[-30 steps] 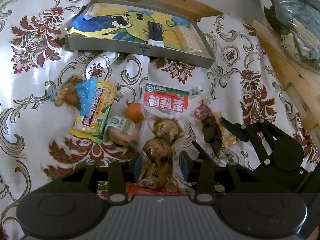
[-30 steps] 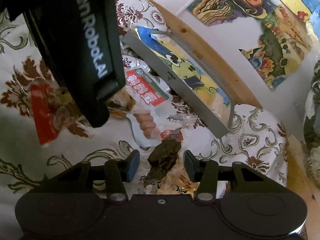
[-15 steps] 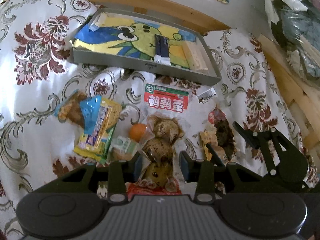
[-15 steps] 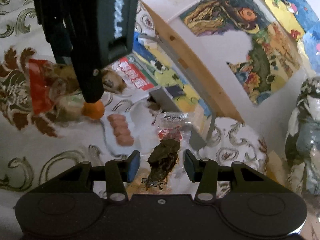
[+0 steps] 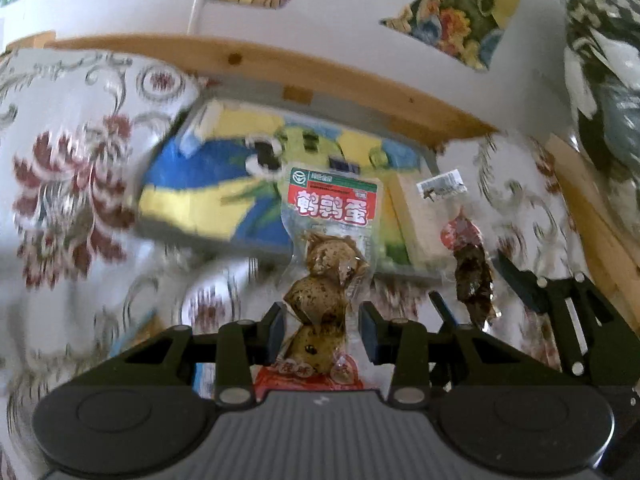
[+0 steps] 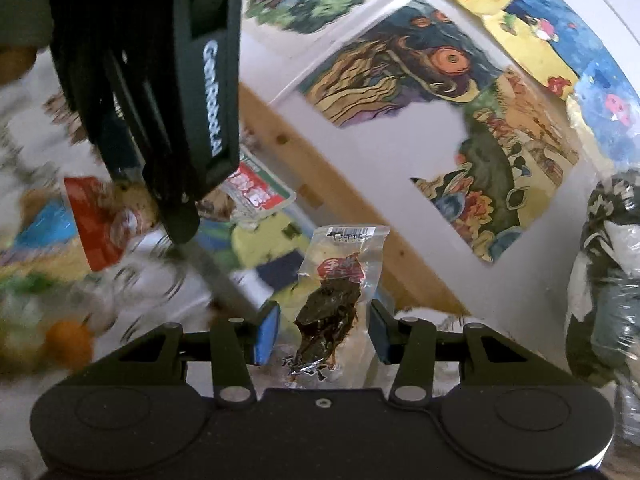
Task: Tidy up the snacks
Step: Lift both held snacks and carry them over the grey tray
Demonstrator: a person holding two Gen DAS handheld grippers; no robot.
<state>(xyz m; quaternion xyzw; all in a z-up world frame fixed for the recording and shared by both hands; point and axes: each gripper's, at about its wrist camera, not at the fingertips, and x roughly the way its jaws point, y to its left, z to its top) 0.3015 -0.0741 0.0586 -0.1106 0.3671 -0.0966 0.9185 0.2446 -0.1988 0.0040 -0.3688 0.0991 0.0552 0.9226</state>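
Big picture first: the grey tray (image 5: 424, 216) with its cartoon liner fills the middle of the left wrist view, resting on the floral cloth (image 5: 68, 200), and it looks mostly bare, so I judge the sorting is in its early part. In the lower left of the right wrist view an orange snack (image 6: 68, 342) and blurred packets sit outside the tray. Now the carried goods: the left gripper (image 5: 322, 328) has its jaws clamped on the quail egg pack (image 5: 326, 280), held up in front of the tray. The right gripper (image 6: 322, 330) pinches the dark jerky packet (image 6: 330, 312), centre frame, also aloft. Neither is placed yet
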